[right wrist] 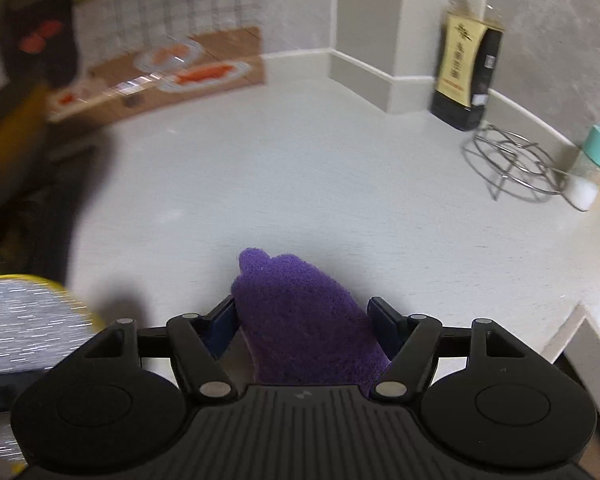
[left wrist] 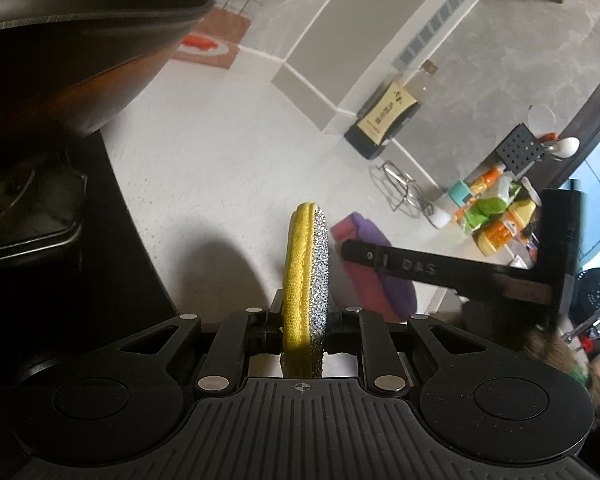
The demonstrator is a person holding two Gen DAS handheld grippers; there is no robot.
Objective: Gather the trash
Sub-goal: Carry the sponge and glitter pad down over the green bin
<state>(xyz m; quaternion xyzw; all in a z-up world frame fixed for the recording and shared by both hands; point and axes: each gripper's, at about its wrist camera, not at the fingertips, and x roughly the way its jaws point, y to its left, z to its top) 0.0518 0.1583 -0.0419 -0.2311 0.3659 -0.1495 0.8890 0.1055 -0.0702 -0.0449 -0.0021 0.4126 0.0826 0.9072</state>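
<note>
Yellow fabric on 1 face and silver glitter mesh on the other make up the scouring pad (left wrist: 306, 276), which stands on edge between the narrow-set fingers of the left gripper (left wrist: 305, 330), pinched and lifted above the white countertop (left wrist: 204, 168). In the right wrist view the same pad shows as a blurred silver oval with a yellow rim at the lower left.

Just to its right lies the purple sponge (right wrist: 300, 320), with a pink layer visible from the left wrist view. It sits between the 2 blue-padded fingers of the right gripper (right wrist: 302, 320), whose jaws stand fairly wide; the left pad looks to be against the sponge, while the right pad's contact I cannot tell. The sponge seems to rest on the countertop, near its front edge.

Further back, a wire trivet (right wrist: 512, 164) stands on the counter beside a tall dark bottle (right wrist: 466, 60) with a gold label, set against the grey wall. A teal-capped shaker (right wrist: 590, 164) and several orange and green containers (left wrist: 496, 216) cluster at the right. At the far left lies a brown mat (right wrist: 172, 72) printed with plates of orange food, and a dark wok (left wrist: 80, 40) looms above the stove side.
</note>
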